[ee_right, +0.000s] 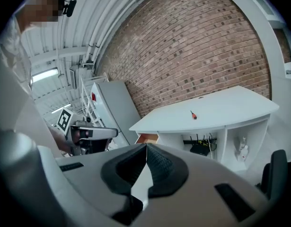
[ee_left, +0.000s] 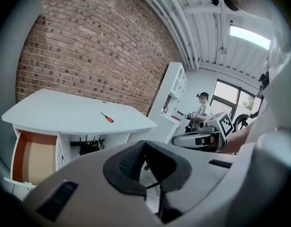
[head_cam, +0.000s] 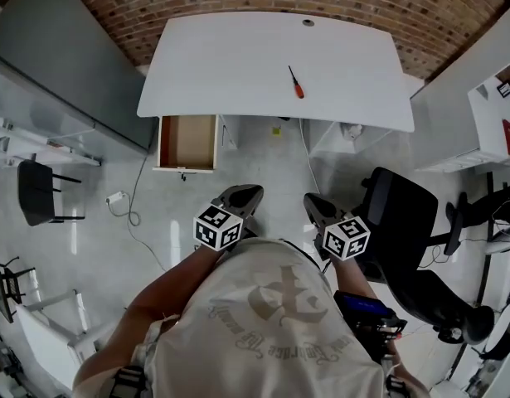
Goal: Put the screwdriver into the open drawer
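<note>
Left hand-held gripper (head_cam: 245,195) & right hand-held gripper (head_cam: 313,203): jaws together, nothing btwn, near the person, well short of the surface (head_cam: 230,65); pickup not begun. Screwdriver (head_cam: 296,82) lies far-right on it. Drawer (head_cam: 187,143) open under left edge, ready to take it.

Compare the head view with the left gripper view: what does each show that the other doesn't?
Head view only: the small black chair and the left gripper seen from outside. Left gripper view only: its jaws shut together with nothing between them, and a person by the white shelving. Both: the screwdriver lying on the white desk, the open drawer and the right gripper.
</note>
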